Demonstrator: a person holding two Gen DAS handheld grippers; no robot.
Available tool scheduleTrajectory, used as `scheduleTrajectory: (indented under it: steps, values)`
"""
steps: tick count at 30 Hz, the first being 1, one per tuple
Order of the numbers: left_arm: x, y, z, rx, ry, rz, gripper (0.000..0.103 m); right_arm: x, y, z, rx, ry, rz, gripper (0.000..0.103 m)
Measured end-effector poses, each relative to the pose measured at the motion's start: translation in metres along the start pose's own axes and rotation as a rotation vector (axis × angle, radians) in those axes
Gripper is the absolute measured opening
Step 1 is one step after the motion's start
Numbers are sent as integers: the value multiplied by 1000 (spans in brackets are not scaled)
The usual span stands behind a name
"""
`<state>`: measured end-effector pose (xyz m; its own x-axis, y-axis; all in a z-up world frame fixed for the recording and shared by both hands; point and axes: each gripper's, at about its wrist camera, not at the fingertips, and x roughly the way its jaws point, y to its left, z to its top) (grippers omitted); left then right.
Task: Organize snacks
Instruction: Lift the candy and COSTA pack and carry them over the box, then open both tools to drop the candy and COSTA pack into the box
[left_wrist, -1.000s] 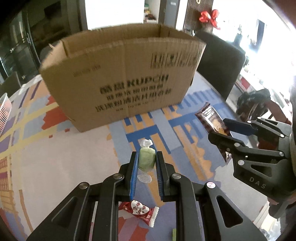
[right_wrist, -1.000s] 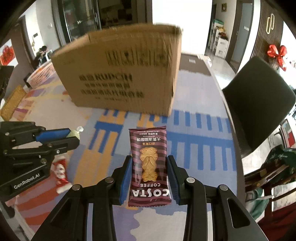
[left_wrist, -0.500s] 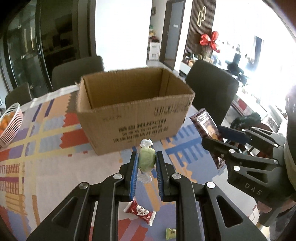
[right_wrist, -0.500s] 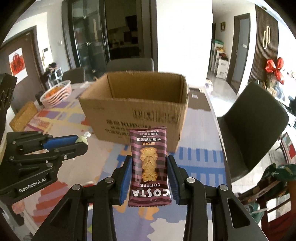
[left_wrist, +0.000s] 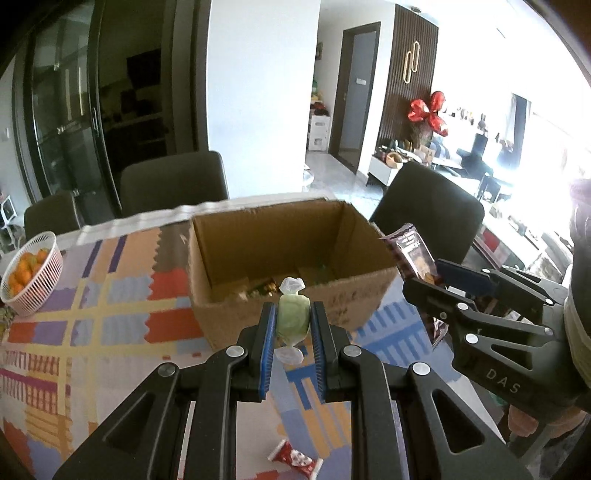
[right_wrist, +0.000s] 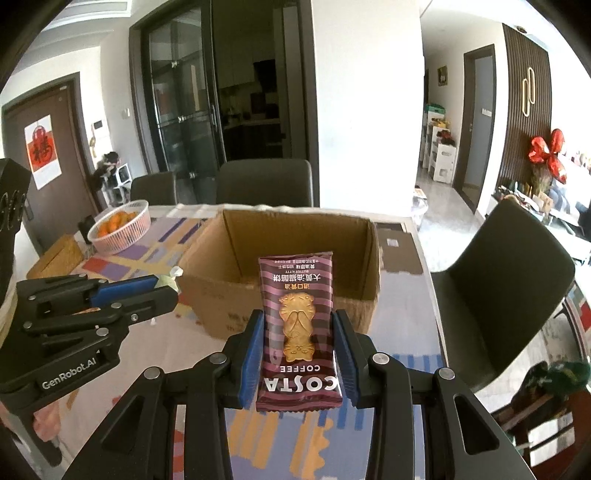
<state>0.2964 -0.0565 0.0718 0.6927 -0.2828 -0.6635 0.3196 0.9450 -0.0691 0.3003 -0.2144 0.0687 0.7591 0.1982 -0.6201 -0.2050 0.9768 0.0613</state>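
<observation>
An open cardboard box (left_wrist: 295, 314) (right_wrist: 280, 310) stands on the patterned table, with several snacks at its bottom. My left gripper (left_wrist: 293, 325) is shut on a green wrapped candy (left_wrist: 293, 319), held in the air just in front of the box's near wall. My right gripper (right_wrist: 299, 339) is shut on a maroon Costa biscuit packet (right_wrist: 298, 332), upright before the box. In the left wrist view the right gripper (left_wrist: 439, 275) and its packet (left_wrist: 412, 253) hang at the box's right corner. The left gripper (right_wrist: 166, 288) shows at the left of the right wrist view.
A red-and-white candy (left_wrist: 293, 458) lies on the table (left_wrist: 92, 332) below my left gripper. A pink basket of oranges (left_wrist: 31, 273) (right_wrist: 120, 225) sits at the far left. Dark chairs (left_wrist: 173, 182) (right_wrist: 498, 295) ring the table. A tan box (right_wrist: 55, 256) lies left.
Both grippers have risen with their snacks. The box, first seen from the side, now shows its open top and inside.
</observation>
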Motion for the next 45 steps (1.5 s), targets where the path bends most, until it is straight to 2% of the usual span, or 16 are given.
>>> scheduleTrajectory:
  steps: [9,20,29,31,32,33,34,38,45]
  values:
    - [7,13,27,1,-15,22,20,11,2,29,-19,-16,-5,38]
    - [33,24,53,3,26,41,20,39,-7,50,-5,2,7,38]
    - [63,28,60,-9,74,55,20,68,-9,61,-3,44,-9,38]
    - [69,28,61,3,76,74,25,73,-10,62,-3,50,-15,40]
    - [70,27,61,8,79,93,39,75,-10,62,-4,46,-16,43]
    - [70,28,60,8,75,103,46,77,-11,62,-2,42,-15,50]
    - [68,29,58,8,67,108,47,78,-12,62,2,43,-21,54]
    - [53,31,46,1,51,129,47,73,-12,53,6,35,-46,54]
    - [8,23,21,-10,-8,152,52,36,-4,35,-18,-17,-36,60]
